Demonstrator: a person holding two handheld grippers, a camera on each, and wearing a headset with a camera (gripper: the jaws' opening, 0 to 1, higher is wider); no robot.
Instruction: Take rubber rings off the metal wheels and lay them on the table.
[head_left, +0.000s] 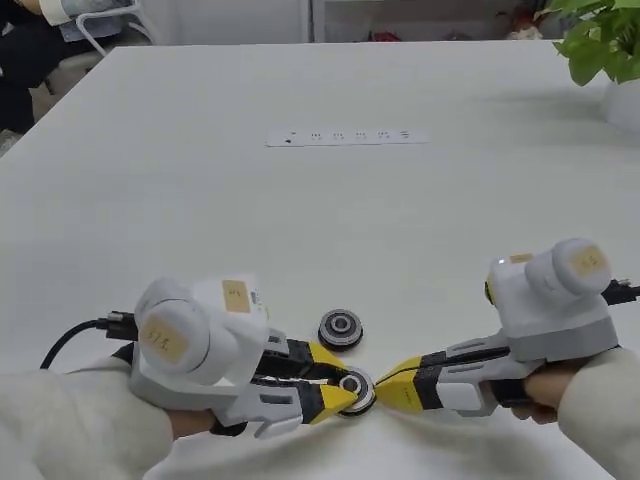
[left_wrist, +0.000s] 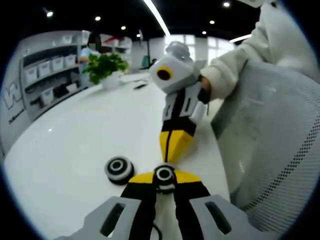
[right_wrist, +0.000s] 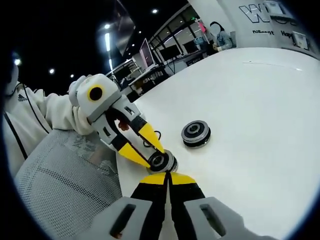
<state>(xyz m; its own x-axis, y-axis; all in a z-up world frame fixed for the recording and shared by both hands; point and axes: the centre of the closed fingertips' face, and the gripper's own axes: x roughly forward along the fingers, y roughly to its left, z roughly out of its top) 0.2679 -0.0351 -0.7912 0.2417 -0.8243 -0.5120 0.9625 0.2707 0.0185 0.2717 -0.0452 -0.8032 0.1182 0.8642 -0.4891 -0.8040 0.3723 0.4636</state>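
The left gripper (head_left: 348, 388) squeezes a metal wheel (head_left: 357, 392) near the front edge of the table (head_left: 200, 220). The right gripper (head_left: 381, 385) has its jaws pressed together, tip against that wheel. Whether it nips the rubber ring (right_wrist: 171, 163) is hidden. A second wheel (head_left: 341, 328) lies just behind. Far off, the marks on the power strip (head_left: 347, 137) are too small to read.

I note the wheel (head_left: 356, 390) clamped in the left gripper (head_left: 343, 384) is half covered by the jaw tips in the head view. I cannot tell whether the right gripper (head_left: 390, 383) touches it. The plant (head_left: 600, 40) is cut off by the frame edge. The markings on the power strip (head_left: 347, 136) are too small to read.
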